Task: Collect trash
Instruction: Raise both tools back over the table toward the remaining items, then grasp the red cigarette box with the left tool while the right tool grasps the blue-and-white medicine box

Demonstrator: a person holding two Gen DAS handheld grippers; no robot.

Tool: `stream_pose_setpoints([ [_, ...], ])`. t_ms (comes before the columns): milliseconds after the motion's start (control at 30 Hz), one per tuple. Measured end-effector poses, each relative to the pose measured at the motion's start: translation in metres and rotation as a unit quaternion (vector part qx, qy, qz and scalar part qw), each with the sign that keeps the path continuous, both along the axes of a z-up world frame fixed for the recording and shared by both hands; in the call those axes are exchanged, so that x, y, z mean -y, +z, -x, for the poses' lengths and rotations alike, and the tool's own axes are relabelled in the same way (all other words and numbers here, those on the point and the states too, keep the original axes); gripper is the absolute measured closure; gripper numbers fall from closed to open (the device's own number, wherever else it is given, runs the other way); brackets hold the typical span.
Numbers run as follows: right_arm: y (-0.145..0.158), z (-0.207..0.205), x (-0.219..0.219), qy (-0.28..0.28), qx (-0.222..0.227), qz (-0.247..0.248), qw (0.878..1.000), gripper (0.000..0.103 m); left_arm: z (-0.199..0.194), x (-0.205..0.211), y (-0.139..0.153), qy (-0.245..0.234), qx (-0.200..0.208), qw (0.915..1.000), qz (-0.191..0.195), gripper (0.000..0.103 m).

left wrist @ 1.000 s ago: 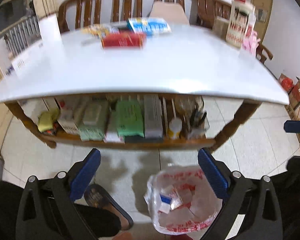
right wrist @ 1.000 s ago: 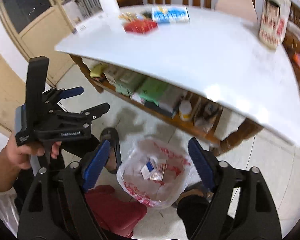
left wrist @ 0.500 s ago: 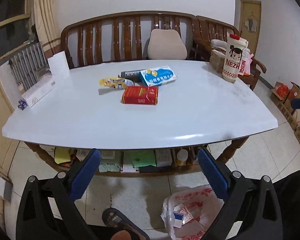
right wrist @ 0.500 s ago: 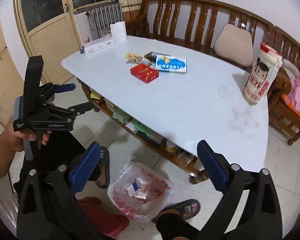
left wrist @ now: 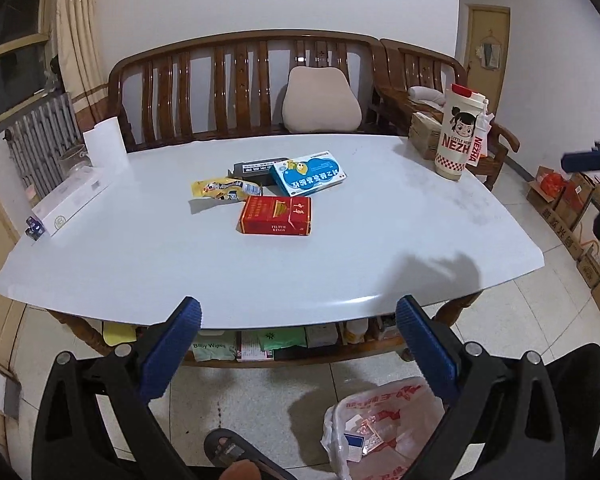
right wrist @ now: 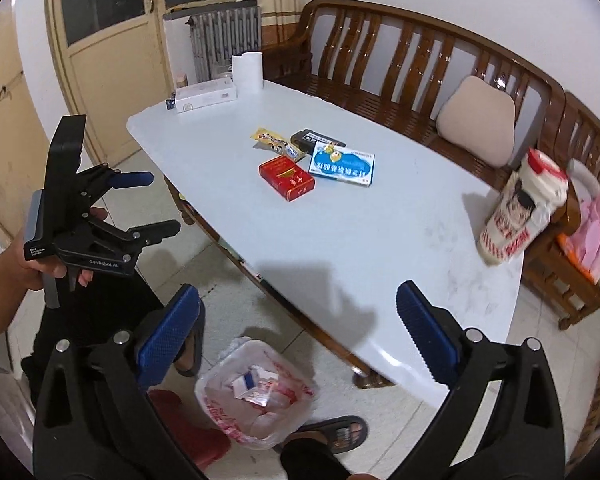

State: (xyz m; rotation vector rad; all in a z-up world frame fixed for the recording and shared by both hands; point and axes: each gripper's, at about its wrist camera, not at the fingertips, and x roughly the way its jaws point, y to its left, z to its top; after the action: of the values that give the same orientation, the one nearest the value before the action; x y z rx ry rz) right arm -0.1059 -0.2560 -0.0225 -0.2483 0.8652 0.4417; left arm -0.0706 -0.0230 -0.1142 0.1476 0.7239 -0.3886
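Observation:
On the white table (left wrist: 140,264) lie a red cigarette pack (left wrist: 276,215), a blue medicine box (left wrist: 307,172), a yellow wrapper (left wrist: 220,189) and a black box (left wrist: 256,168). They also show in the right wrist view: the red pack (right wrist: 287,178), the blue box (right wrist: 343,163). A clear plastic trash bag (left wrist: 380,428) with some trash sits on the floor in front of the table, also in the right wrist view (right wrist: 256,396). My left gripper (left wrist: 298,344) is open and empty, held before the table edge. My right gripper (right wrist: 298,340) is open and empty above the bag.
A tall NEZHA cup (left wrist: 458,136) stands at the table's right end. A white box (left wrist: 70,200) and a paper roll (left wrist: 106,146) are at the left end. A wooden bench (left wrist: 240,84) stands behind. A shelf of goods (left wrist: 260,344) is under the table. Sandaled feet (right wrist: 332,436) are by the bag.
Both grippers have risen from low over the bag and floor, so both views now look down on the table top. Both stay open and empty.

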Motion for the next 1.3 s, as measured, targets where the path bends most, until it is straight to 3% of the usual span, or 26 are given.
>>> stream_pose_setpoints([
  [333,0.001,-0.064,-0.010,0.024,-0.012,0.018,0.999,0.007,-0.037,0.014,-0.007,-0.017,-0.014,0.9998,0.000,0.008],
  [667,-0.032,-0.156,-0.022,0.078,-0.029,0.073,0.994,0.007,-0.093,0.032,-0.033,-0.025,-0.021,0.9993,-0.014,0.008],
  [900,-0.063,-0.213,-0.044,0.167,-0.018,0.139,0.976,0.007,-0.132,0.037,-0.049,-0.047,-0.044,0.9979,0.012,0.008],
  [1133,-0.107,-0.263,-0.062,0.251,-0.038,0.192,0.948,0.007,-0.166,0.049,-0.067,-0.061,-0.053,0.9967,-0.001,0.008],
  [1300,-0.127,-0.285,-0.069,0.281,-0.049,0.203,0.937,0.007,-0.176,0.051,-0.074,-0.056,-0.053,0.9970,-0.004,0.008],
])
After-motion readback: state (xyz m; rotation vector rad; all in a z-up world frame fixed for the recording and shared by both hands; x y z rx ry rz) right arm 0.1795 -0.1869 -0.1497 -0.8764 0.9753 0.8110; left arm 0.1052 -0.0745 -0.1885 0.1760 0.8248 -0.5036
